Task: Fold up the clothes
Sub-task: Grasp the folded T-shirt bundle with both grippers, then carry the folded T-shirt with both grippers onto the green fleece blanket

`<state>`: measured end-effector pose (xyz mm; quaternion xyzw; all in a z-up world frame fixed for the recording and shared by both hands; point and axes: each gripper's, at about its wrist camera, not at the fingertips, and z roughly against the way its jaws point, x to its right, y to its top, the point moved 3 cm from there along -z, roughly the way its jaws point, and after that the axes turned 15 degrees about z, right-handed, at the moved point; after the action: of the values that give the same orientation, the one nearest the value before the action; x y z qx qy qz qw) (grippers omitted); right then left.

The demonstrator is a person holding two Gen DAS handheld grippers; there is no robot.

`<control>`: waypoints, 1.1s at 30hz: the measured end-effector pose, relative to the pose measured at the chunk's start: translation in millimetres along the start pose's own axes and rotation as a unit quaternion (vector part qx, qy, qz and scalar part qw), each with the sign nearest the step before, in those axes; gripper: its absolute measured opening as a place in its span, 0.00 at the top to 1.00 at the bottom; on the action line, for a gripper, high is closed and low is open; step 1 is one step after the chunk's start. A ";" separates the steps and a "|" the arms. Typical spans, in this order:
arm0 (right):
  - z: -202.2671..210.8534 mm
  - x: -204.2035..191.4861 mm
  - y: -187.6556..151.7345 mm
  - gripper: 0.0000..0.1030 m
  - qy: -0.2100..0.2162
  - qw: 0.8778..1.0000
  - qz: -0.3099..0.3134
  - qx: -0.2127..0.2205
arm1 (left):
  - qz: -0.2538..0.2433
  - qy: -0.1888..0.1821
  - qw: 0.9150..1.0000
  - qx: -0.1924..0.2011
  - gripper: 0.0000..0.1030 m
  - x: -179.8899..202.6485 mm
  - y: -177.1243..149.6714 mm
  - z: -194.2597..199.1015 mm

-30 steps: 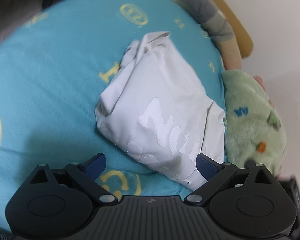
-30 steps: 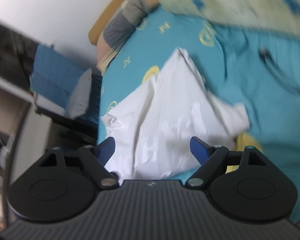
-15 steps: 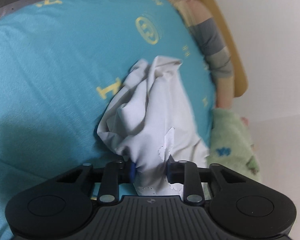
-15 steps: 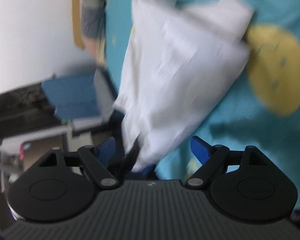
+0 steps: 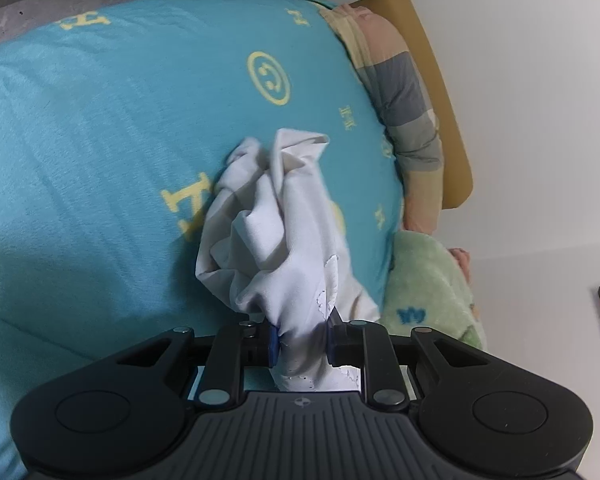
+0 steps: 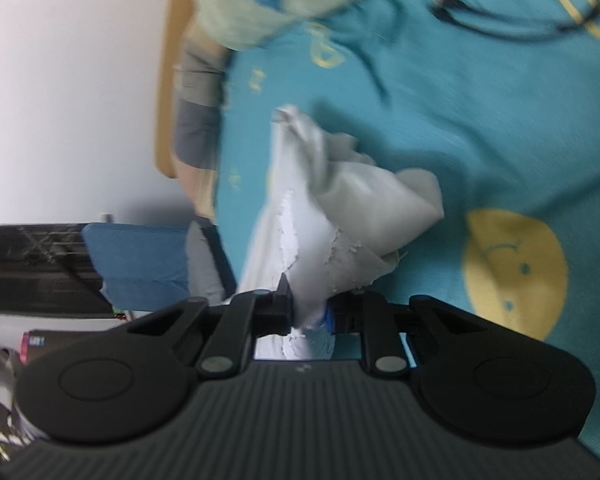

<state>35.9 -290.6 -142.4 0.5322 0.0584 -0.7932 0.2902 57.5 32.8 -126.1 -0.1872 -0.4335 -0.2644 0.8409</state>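
White garment [image 5: 284, 240]: bunched and creased, lying on the turquoise blanket [image 5: 100, 120] that covers the bed, gathered at its near edge into both tools. Cracked white print shows on the fabric near each grip. One second ago it lay spread flatter on the blanket, untouched by either tool.

Left tool [image 5: 300, 344]: clenched on the white garment, cloth pinched between the blue pads [image 5: 273, 345]. One second ago its fingers stood wide apart above the cloth; half a second ago they had already closed on it.

Right tool [image 6: 308, 316]: clenched on the white garment as well, fabric pressed between the two fingers. Half a second ago its fingers were spread wide with the cloth loose between them.

Turquoise blanket: yellow smiley faces and letters printed across it.

Green fleece [image 5: 432, 292]: blue and other motifs, lying beside the garment at the blanket's edge.

Striped pillow [image 5: 404, 92]: grey, beige and pink bands, against the wooden headboard [image 5: 440, 80].

Black cable [image 6: 500, 20]: lying on the blanket, well apart from the garment; blurred in the right wrist view.
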 end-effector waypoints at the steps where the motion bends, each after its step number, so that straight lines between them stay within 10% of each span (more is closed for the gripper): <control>1: 7.2 -5.3 3.8 0.83 0.005 1.000 0.008 0.006 | -0.002 -0.005 1.000 0.000 0.79 7.6 -3.9 4.5; 9: 101.7 -42.0 44.4 0.83 0.025 0.996 0.051 0.064 | -0.033 -0.026 0.998 -0.053 0.79 86.9 -69.1 16.4; 17: 211.6 -63.1 155.3 0.83 -0.023 0.983 0.107 0.149 | -0.143 -0.038 0.982 -0.117 0.79 213.8 -192.3 -48.7; 27: 320.1 -88.0 333.7 0.83 -0.086 0.924 0.202 0.314 | -0.226 -0.116 0.952 -0.172 0.79 303.8 -327.2 -174.0; 33: 322.8 -25.9 351.4 0.83 -0.171 0.899 0.227 0.333 | -0.279 -0.154 0.929 -0.190 0.79 309.5 -385.9 -231.4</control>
<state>-35.2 -699.7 94.0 0.4526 -0.3827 -0.7575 0.2737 119.0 -485.4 35.0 -0.2527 -0.5339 -0.5338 0.6051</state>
